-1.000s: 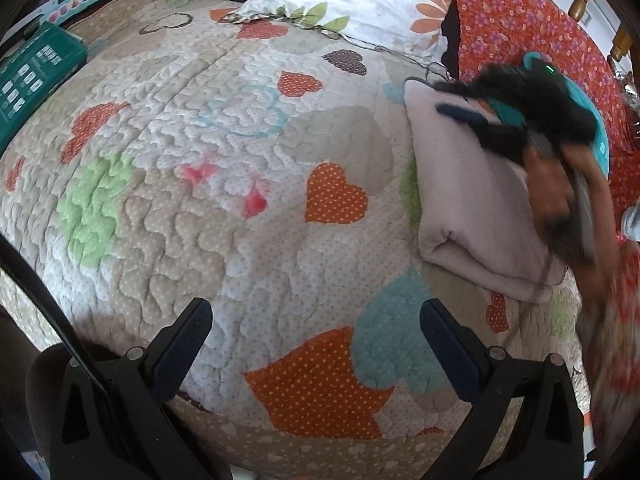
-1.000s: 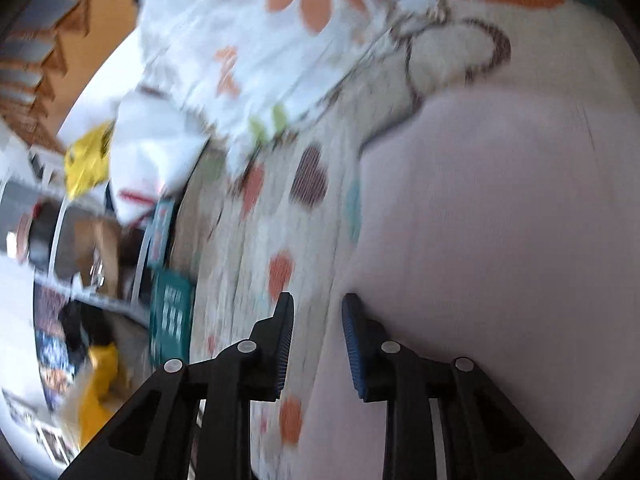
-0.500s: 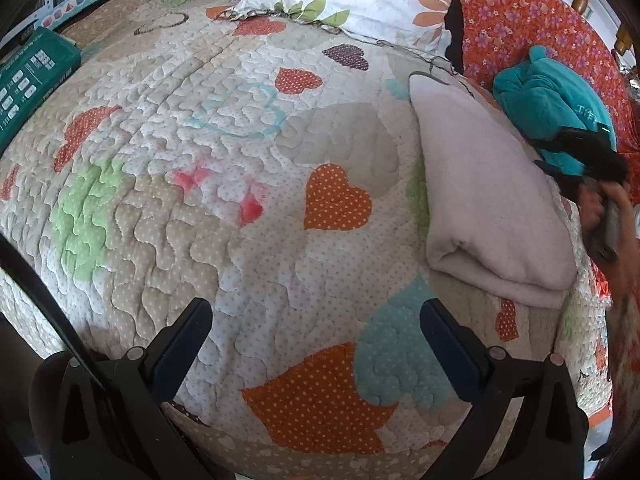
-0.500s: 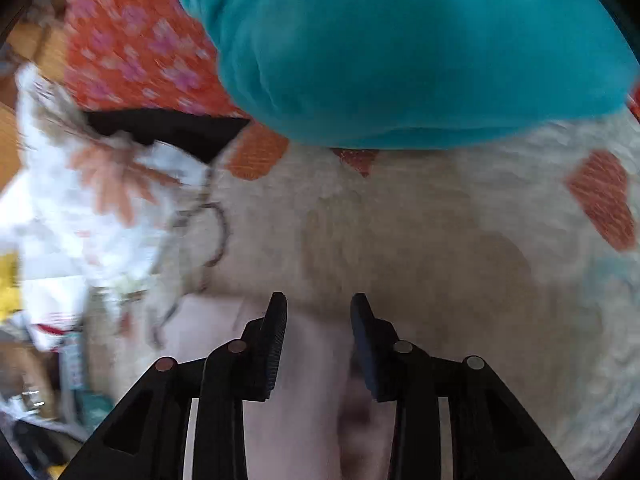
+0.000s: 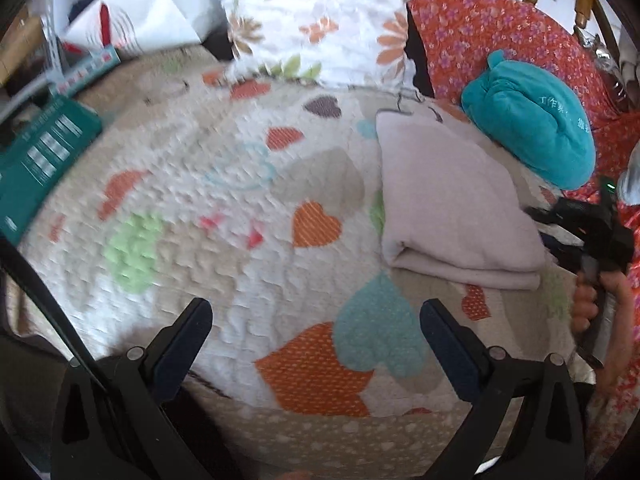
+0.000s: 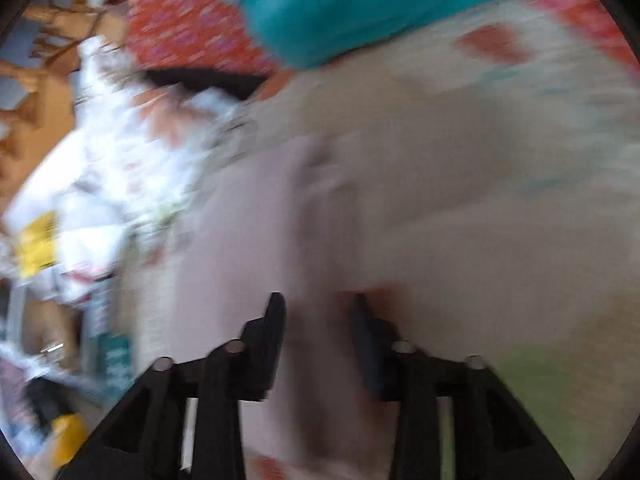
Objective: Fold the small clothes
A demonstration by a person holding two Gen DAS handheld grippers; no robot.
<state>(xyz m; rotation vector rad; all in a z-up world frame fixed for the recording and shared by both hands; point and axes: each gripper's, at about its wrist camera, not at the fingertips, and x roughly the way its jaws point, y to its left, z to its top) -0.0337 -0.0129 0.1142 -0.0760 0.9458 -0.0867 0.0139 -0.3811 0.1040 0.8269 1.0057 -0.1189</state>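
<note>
A folded pale pink garment (image 5: 452, 204) lies on the heart-patterned quilt (image 5: 224, 216), right of centre. My left gripper (image 5: 316, 320) is wide open and empty, hovering above the quilt's near part, left of and nearer than the garment. My right gripper (image 5: 560, 224) is at the garment's right edge in the left wrist view. In the blurred right wrist view the gripper (image 6: 318, 316) hovers over the pink garment (image 6: 248, 264), jaws a little apart with nothing between them.
A teal bundle (image 5: 532, 120) lies on a red floral cushion (image 5: 500, 36) behind the garment. A white floral pillow (image 5: 320, 20) sits at the back. A teal box (image 5: 40, 160) is at the quilt's left edge.
My right gripper swung from the garment's far end, past the teal bundle, to the garment's right edge, opening slightly. My left gripper tilted up, staying wide open.
</note>
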